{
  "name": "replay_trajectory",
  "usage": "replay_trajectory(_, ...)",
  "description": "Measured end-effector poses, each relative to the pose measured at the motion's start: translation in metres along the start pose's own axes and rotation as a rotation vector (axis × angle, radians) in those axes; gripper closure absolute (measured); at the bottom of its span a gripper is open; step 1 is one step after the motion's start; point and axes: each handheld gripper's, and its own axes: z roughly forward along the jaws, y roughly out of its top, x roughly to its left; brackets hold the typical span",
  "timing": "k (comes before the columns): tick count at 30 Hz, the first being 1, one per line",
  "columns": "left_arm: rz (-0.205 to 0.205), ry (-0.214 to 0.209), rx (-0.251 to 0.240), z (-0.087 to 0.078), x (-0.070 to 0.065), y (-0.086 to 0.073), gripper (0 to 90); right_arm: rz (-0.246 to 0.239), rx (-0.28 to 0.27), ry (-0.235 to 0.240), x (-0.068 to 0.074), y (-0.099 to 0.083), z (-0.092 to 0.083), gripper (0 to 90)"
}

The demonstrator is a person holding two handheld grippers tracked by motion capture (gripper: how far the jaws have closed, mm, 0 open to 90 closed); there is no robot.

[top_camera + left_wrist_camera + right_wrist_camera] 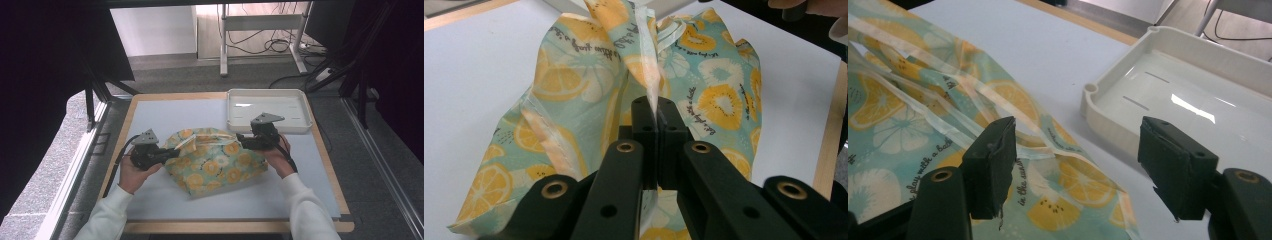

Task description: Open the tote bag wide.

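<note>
Cloth (215, 161) edge in left tool (656, 117)

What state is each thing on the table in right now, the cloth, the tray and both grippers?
Fruit-print cloth: bunched in a heap on the table, one edge lifted.
White tray: upright, nothing in it.
Left gripper: shut on a fold of the cloth.
Right gripper: open over the cloth's edge, gripping nothing.

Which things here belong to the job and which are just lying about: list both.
Part of the job:
- fruit-print cloth, bunched on the mat
- left gripper, shut on a fold of the cloth
- right gripper, open beside the cloth's edge

Lying about:
- white tray, empty, beyond the cloth
- cables on the floor behind the table
</note>
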Motion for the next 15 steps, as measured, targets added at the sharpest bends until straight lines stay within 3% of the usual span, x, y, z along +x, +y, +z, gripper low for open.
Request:
replay_trajectory(7, -0.006, -0.005, -0.013, 0.0, 0.002, 0.004, 90.0, 0.007, 0.002, 0.029, 0.002, 0.004, 0.006, 33.1)
replay_trajectory(15, -0.001, -0.01, -0.018, 0.0, 0.002, 0.007, 90.0, -0.026, 0.043, 0.061, 0.007, 0.012, 0.021, 34.8)
